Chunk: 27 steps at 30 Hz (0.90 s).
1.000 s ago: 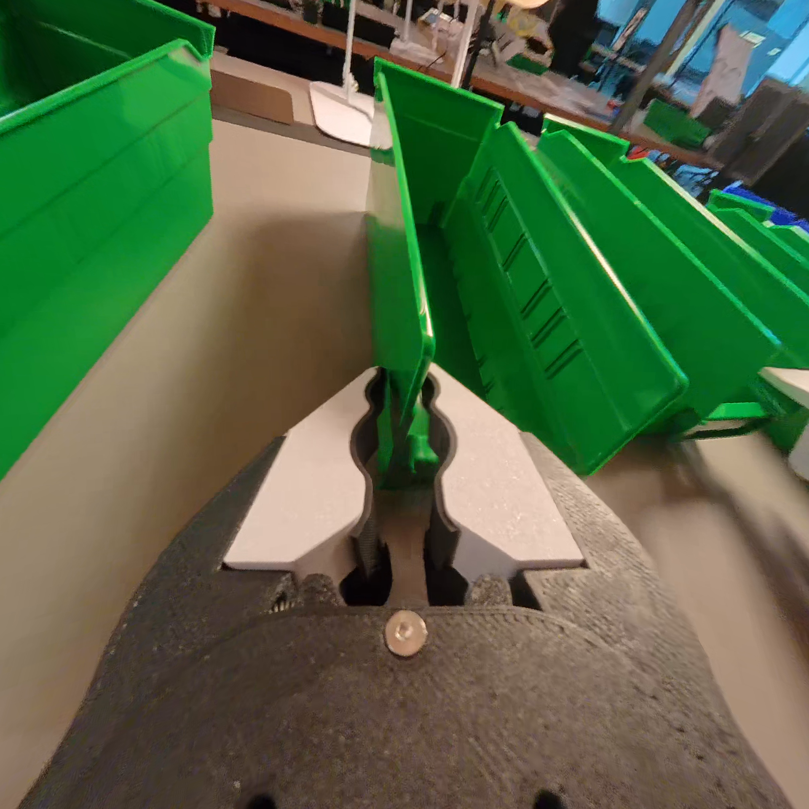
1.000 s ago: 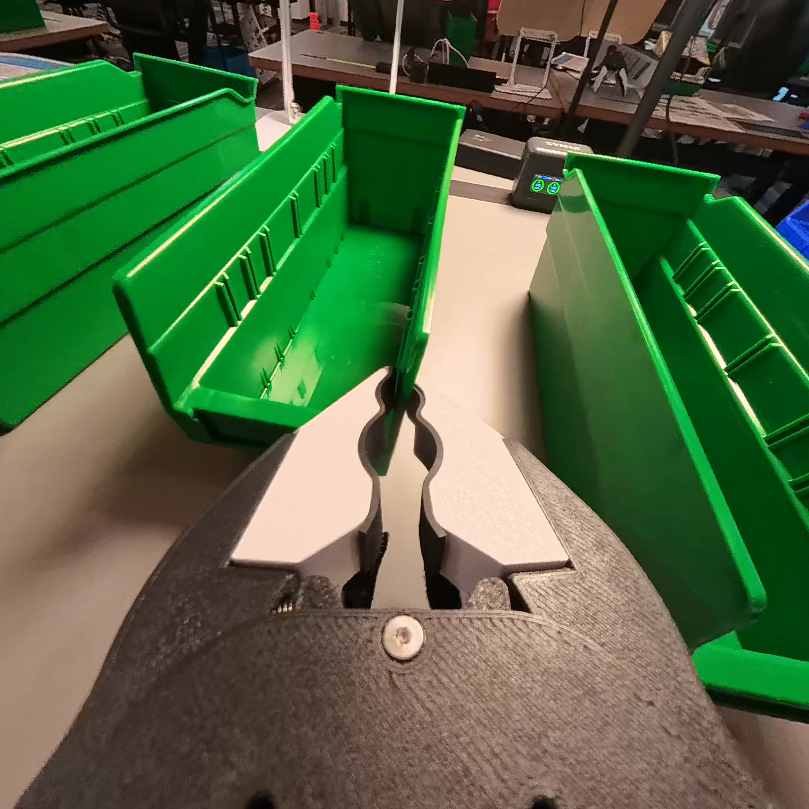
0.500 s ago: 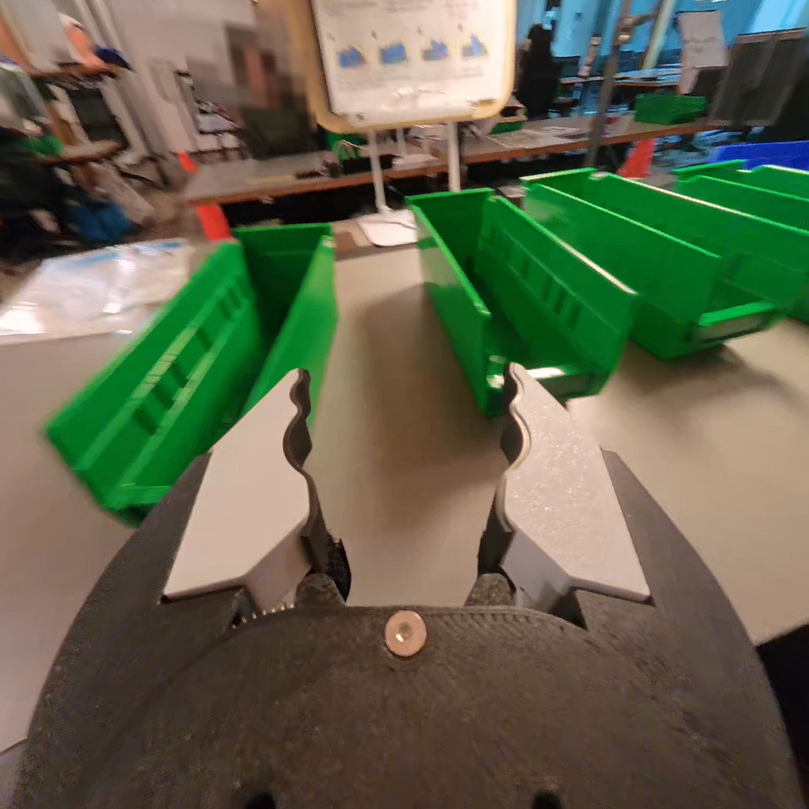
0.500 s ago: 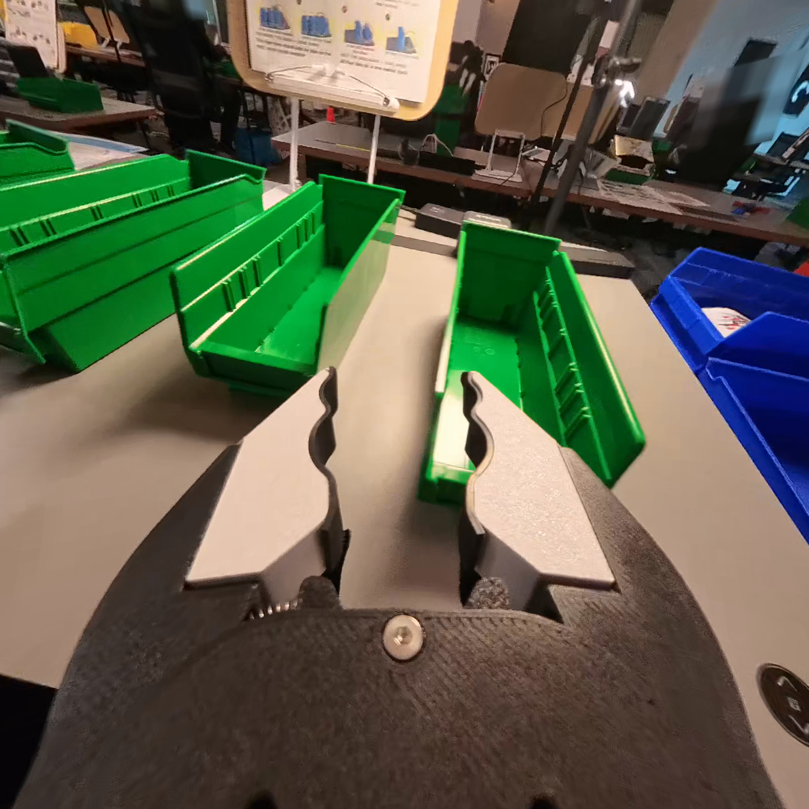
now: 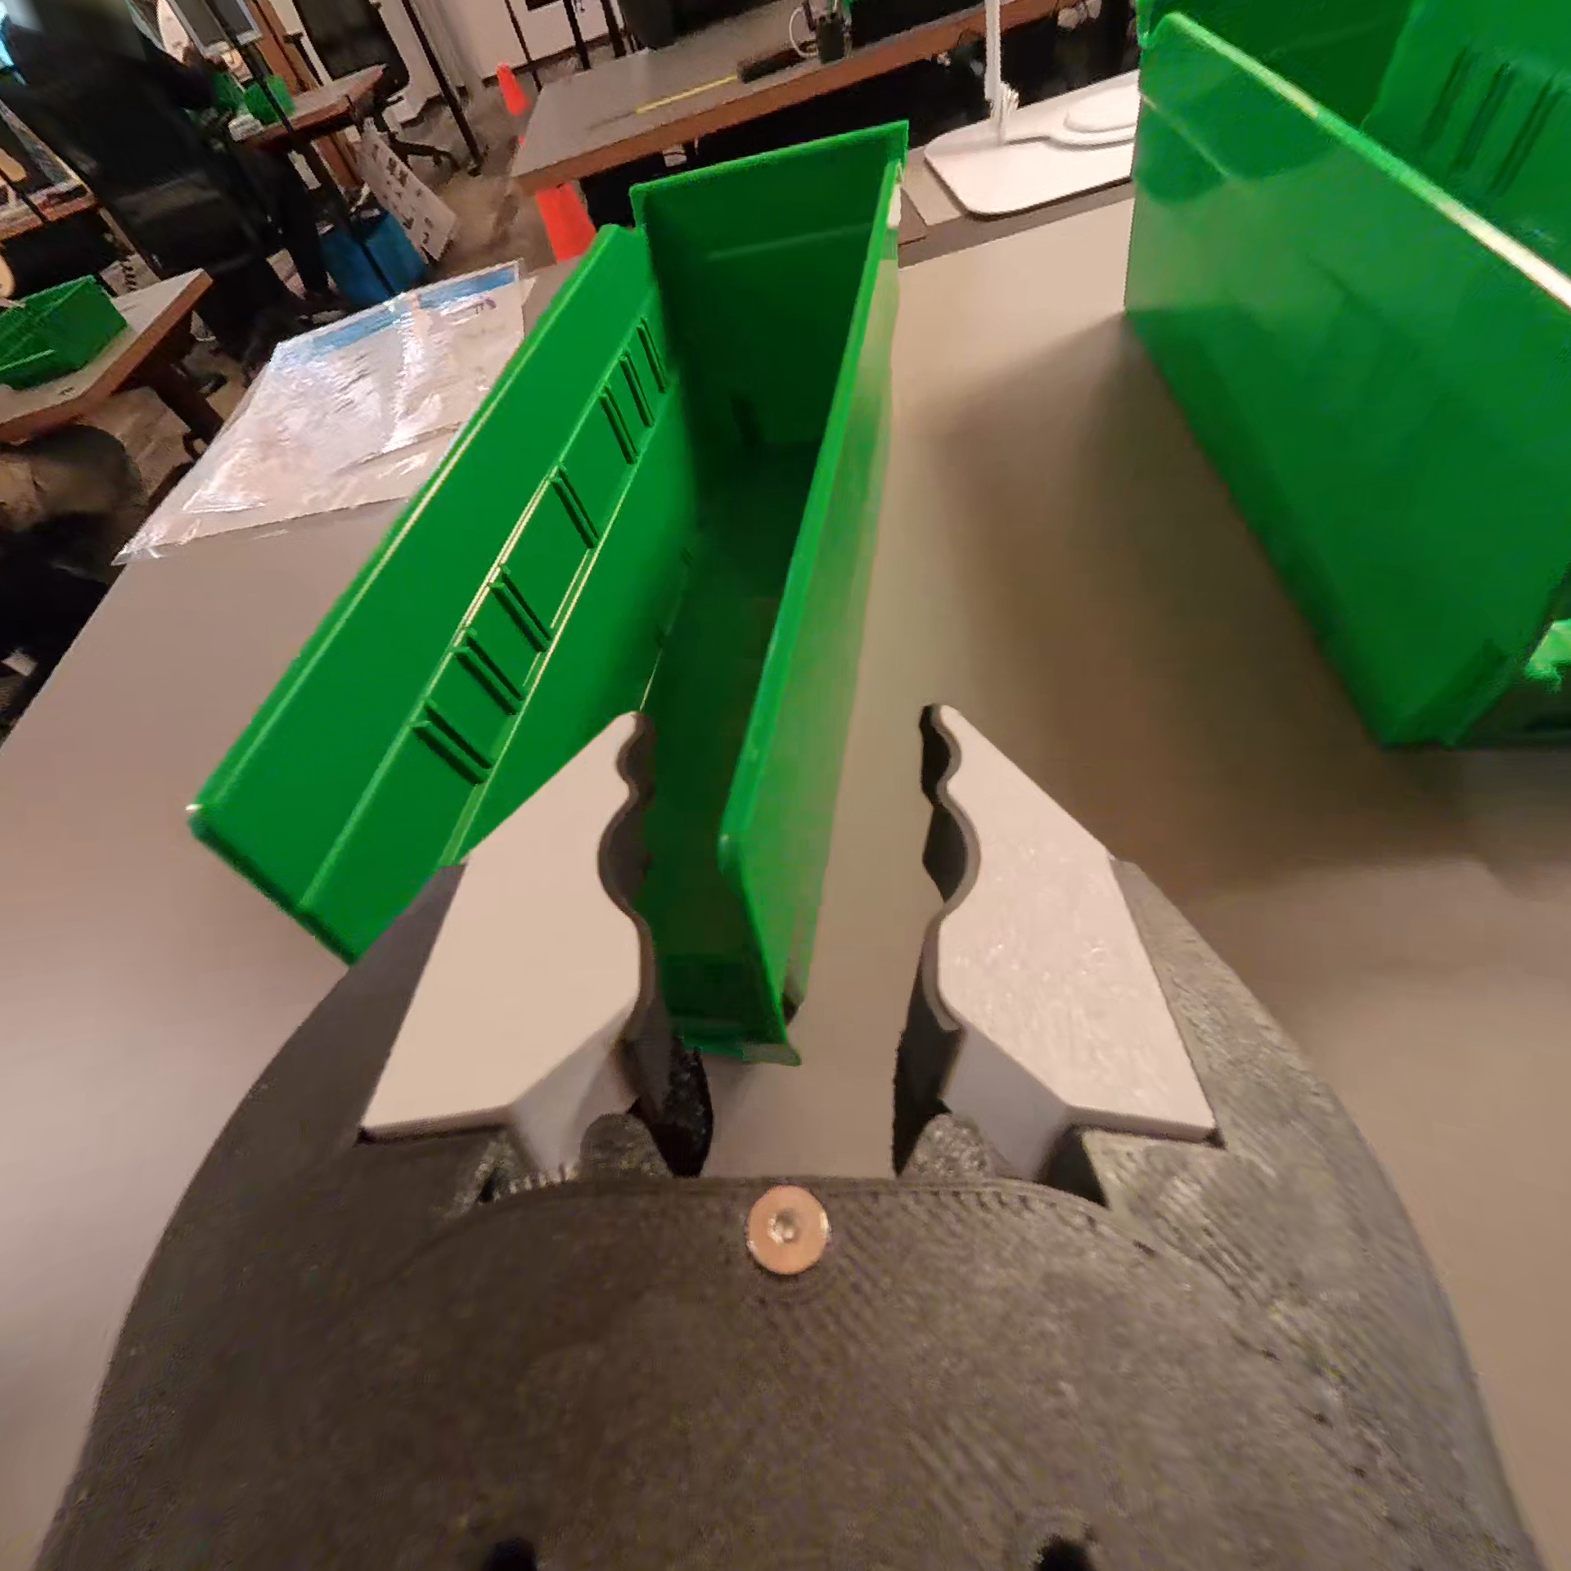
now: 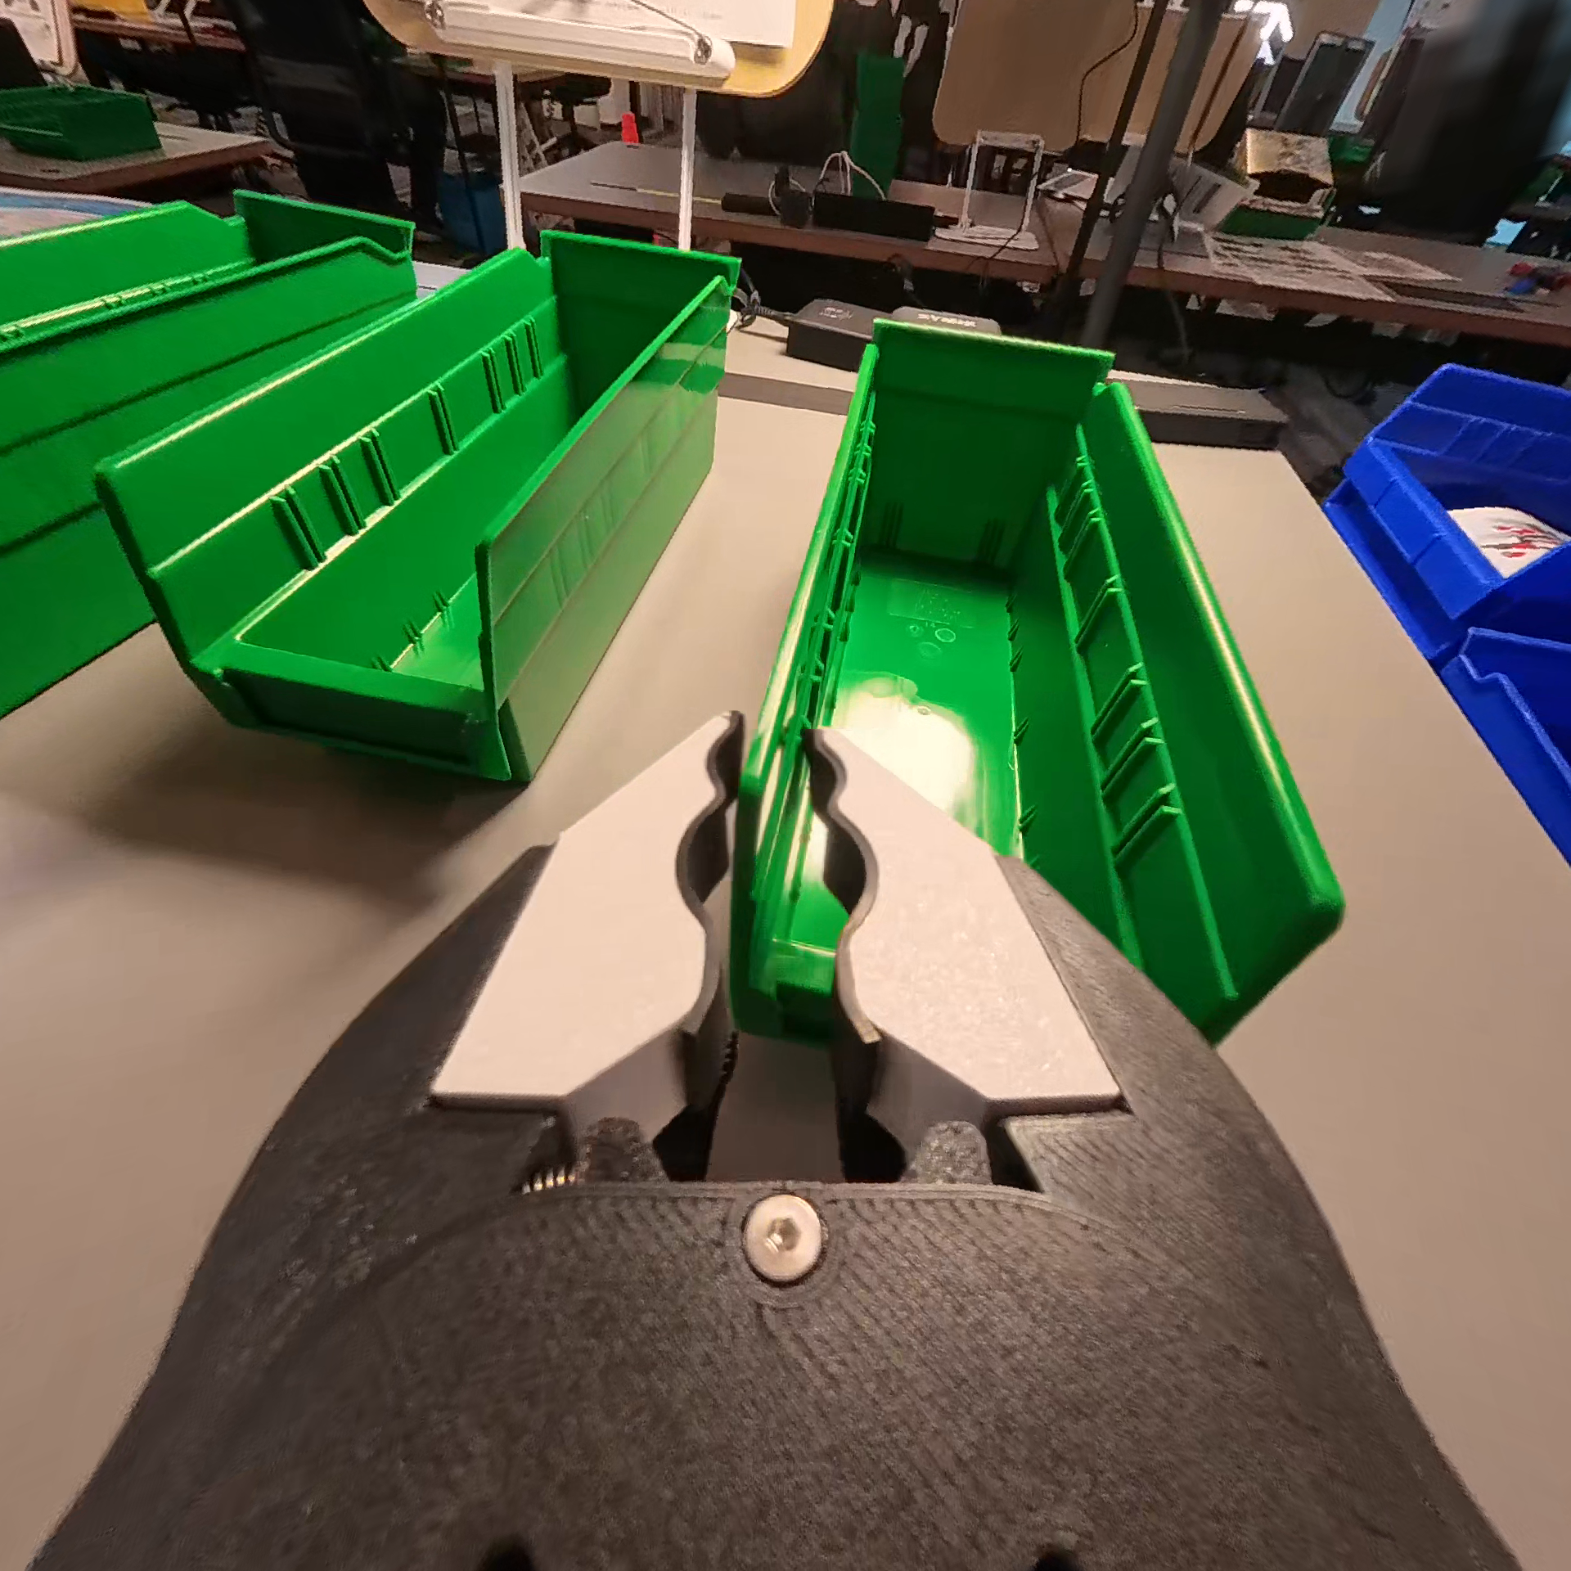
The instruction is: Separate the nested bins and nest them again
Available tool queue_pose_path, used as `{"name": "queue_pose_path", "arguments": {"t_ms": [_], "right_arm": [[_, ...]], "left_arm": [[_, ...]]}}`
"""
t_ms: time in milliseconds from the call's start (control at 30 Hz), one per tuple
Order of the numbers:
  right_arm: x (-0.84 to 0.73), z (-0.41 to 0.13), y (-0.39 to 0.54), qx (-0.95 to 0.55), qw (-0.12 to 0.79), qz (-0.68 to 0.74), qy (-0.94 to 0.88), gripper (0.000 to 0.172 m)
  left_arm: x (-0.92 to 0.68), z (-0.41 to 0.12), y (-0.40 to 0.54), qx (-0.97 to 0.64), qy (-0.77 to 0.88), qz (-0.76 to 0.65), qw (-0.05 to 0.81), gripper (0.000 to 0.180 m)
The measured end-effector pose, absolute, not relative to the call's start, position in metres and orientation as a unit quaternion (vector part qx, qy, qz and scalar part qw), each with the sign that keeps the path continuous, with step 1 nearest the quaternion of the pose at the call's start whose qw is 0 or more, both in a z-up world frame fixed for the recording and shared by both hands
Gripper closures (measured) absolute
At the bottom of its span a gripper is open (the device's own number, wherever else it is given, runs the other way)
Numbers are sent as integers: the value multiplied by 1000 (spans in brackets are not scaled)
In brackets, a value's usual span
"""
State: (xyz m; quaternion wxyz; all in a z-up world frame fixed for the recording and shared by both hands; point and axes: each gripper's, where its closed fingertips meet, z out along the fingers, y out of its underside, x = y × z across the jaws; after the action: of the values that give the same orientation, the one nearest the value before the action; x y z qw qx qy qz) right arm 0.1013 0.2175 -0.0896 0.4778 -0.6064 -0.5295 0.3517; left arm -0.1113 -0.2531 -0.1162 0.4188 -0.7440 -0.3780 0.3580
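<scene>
Blue bins [image 6: 1471,527] at right, plastic sheet [image 5: 340,408] left — green bins [image 6: 408,544] between

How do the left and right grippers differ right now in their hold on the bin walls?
Left gripper stands wide open, its right finger clear of its green bin's wall. Right gripper is nearly shut, fingers hugging its green bin's left wall. Both straddle a side wall.

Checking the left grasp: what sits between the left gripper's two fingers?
In the left wrist view, the green bin's right wall stands between the left gripper's spread fingers; bare table shows beside the right finger.
</scene>
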Motion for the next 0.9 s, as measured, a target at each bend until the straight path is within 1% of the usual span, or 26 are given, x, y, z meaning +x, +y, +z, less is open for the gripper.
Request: {"name": "queue_pose_path", "arguments": {"t_ms": [33, 100, 200, 300, 900], "right_arm": [[99, -91, 217, -606, 479, 350, -530, 163], [96, -91, 216, -602, 486, 346, -531, 163], [90, -91, 216, -597, 490, 339, -537, 164], [87, -91, 217, -599, 486, 344, -535, 166], [60, -90, 225, -632, 498, 344, -484, 169]], "left_arm": [[-113, -115, -251, -741, -377, 364, 421, 120], [-115, -110, -248, -731, -381, 371, 428, 142], [-117, -104, -240, -714, -393, 360, 454, 162], [-117, -102, -227, -709, -398, 346, 468, 174], [-111, -96, -175, -677, -427, 306, 515, 177]]}}
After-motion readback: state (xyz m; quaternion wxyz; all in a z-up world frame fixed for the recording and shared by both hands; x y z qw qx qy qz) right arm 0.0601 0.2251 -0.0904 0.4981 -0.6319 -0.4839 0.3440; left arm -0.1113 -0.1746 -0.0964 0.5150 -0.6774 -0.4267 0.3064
